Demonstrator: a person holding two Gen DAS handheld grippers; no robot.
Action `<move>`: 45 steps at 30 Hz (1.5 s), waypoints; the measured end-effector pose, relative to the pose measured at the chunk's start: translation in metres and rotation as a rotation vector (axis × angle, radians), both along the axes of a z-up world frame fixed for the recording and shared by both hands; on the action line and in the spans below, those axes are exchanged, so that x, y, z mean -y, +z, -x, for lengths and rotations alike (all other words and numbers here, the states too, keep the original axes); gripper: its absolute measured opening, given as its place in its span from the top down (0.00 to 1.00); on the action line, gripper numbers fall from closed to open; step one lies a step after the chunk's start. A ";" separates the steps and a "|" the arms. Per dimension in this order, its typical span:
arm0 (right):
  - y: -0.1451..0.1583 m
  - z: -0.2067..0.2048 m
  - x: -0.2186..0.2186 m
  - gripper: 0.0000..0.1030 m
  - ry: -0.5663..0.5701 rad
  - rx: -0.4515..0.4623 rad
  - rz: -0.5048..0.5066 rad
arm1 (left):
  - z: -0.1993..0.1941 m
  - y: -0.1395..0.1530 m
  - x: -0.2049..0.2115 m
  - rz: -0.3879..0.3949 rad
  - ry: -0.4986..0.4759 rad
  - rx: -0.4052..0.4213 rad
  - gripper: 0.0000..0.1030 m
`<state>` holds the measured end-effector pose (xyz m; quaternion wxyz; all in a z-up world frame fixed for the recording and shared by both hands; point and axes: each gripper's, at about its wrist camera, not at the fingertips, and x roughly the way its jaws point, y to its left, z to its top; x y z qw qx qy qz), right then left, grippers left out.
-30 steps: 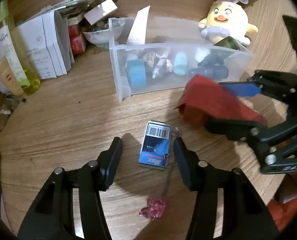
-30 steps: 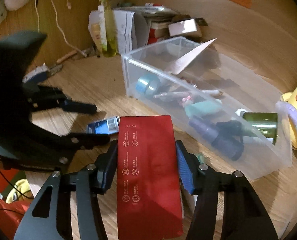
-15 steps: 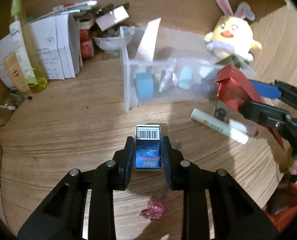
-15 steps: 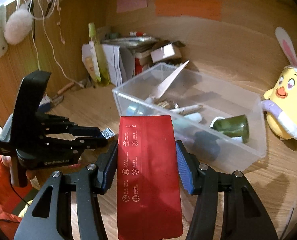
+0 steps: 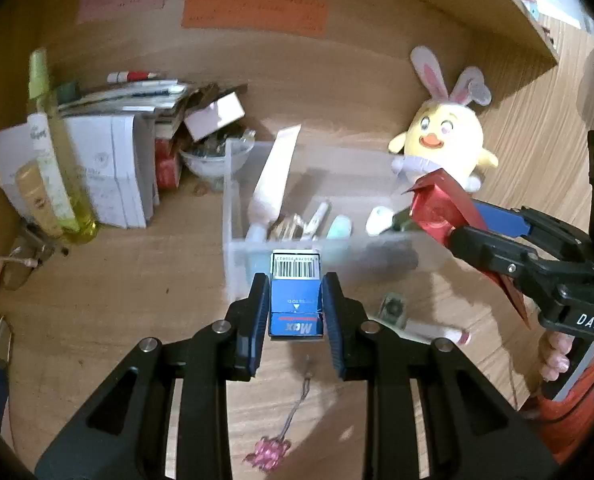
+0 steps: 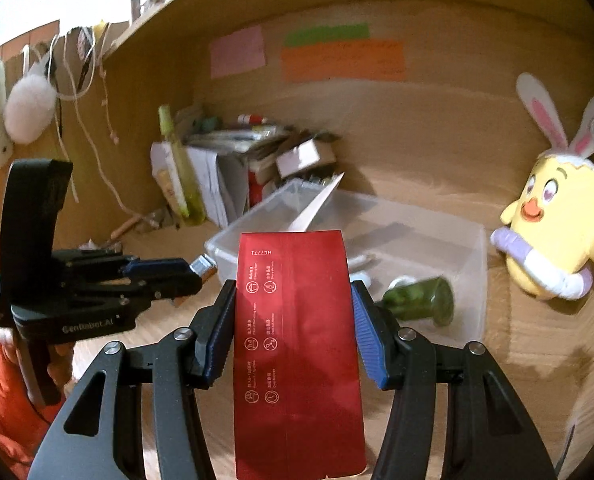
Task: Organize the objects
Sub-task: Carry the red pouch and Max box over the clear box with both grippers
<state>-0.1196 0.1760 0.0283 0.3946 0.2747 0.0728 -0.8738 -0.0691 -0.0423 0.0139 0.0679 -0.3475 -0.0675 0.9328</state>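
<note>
My left gripper [image 5: 295, 303] is shut on a small blue box [image 5: 295, 296] with a barcode end, held above the wooden desk in front of the clear plastic bin [image 5: 233, 248]. My right gripper [image 6: 293, 320] is shut on a flat red foil pouch [image 6: 297, 344], held upright over the near side of the clear plastic bin [image 6: 477, 264]. In the left wrist view the right gripper [image 5: 477, 224] with the red foil pouch [image 5: 437, 208] hangs at the bin's right end. The bin holds a white tube [image 5: 273, 176], a green bottle [image 6: 421, 300] and small items.
A yellow plush chick [image 5: 445, 140] sits behind the bin's right end. Papers and boxes [image 5: 109, 160] and a yellow-green bottle [image 5: 53, 160] crowd the back left corner. A pink charm [image 5: 269, 450], a small square item [image 5: 393, 308] and a lip tube [image 5: 437, 332] lie on the desk.
The left gripper closed on the blue box and lifted it off the desk toward the bin. The right gripper rose with the red pouch, uncovering a tube on the desk.
</note>
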 end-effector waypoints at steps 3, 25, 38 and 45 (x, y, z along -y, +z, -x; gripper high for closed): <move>0.010 0.003 -0.003 0.51 -0.026 -0.034 0.009 | 0.006 0.008 -0.003 -0.007 -0.008 -0.021 0.74; 0.015 0.079 0.013 0.51 -0.091 0.037 -0.059 | 0.072 0.014 0.005 -0.079 -0.035 0.002 0.74; -0.036 0.116 0.041 0.51 -0.117 0.155 -0.157 | 0.100 -0.010 -0.010 -0.056 -0.069 0.075 0.74; -0.035 0.114 0.041 0.50 -0.120 0.154 -0.182 | 0.098 -0.005 -0.007 -0.046 -0.064 0.060 0.74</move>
